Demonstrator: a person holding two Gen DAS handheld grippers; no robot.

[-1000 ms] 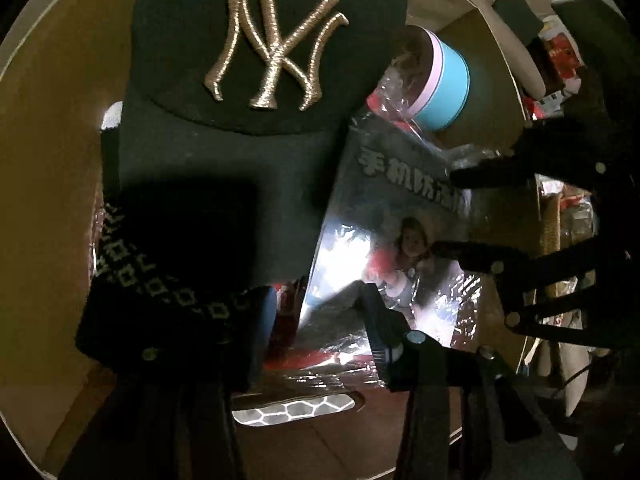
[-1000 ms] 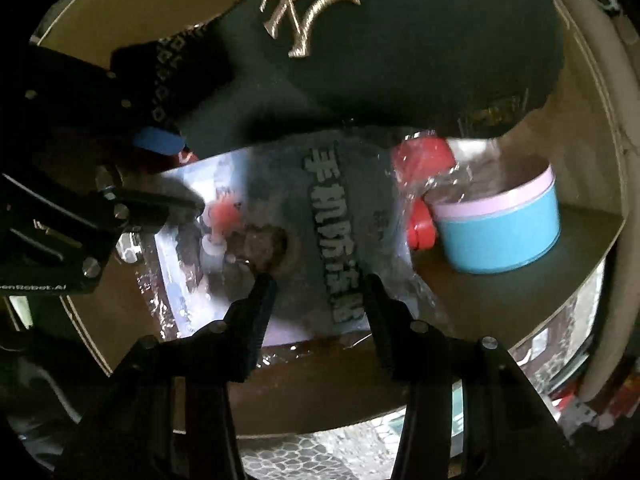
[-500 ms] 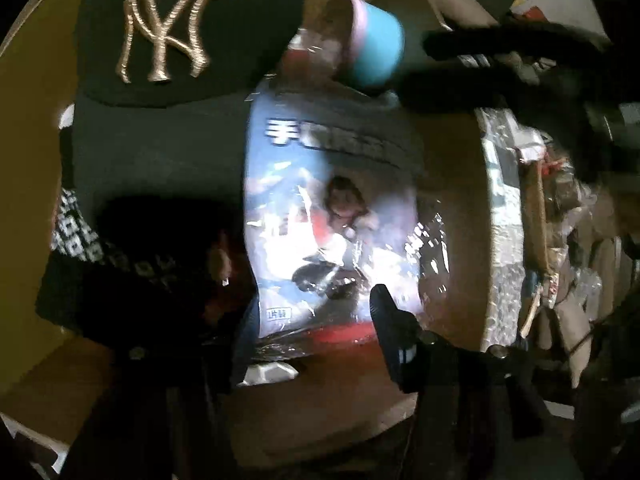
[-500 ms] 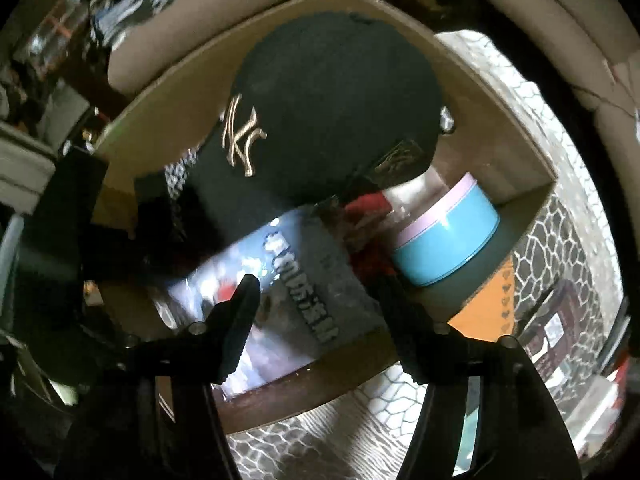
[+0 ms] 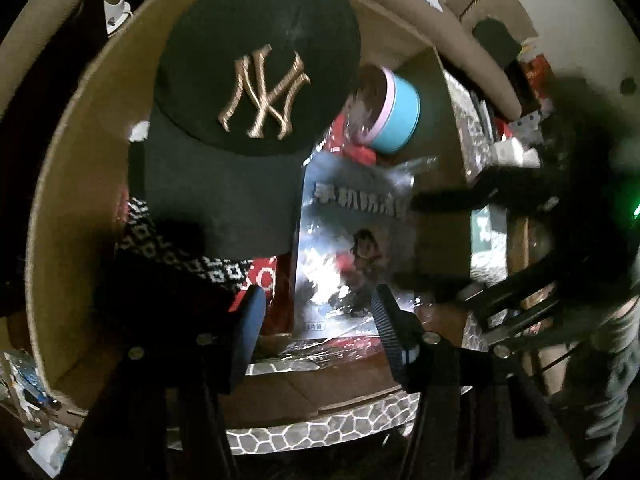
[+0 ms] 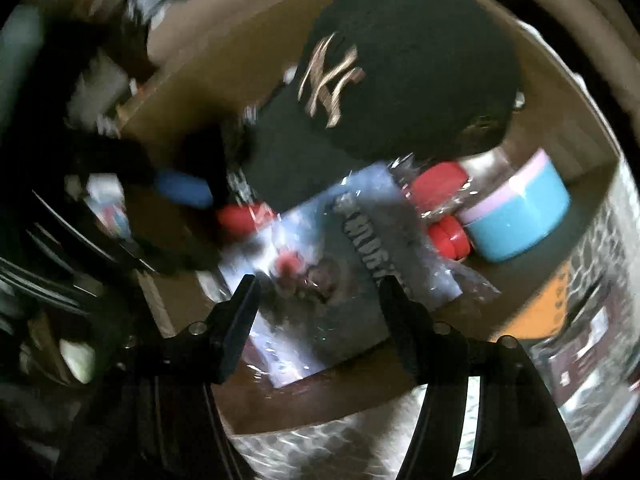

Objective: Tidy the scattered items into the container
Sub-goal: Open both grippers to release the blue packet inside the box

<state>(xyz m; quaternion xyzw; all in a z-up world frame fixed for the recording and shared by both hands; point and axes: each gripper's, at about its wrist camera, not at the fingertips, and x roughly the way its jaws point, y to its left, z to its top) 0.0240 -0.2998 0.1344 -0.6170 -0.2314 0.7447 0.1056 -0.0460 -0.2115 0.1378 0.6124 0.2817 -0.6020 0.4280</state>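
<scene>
Left wrist view: cardboard box (image 5: 60, 216) holding black cap (image 5: 256, 92), brim toward camera.
Packet (image 5: 352, 248): flat, long axis running away from camera.
Left gripper (image 5: 316, 312): jaws apart, empty.
Right gripper (image 6: 318, 300): jaws apart, empty.

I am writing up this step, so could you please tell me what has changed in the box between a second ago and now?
Both grippers let go of the plastic-wrapped packet and drew back up: the left gripper and right gripper now hang open above it. The packet lies in the cardboard box. The black cap, the blue tin and the red items stayed put.
</scene>
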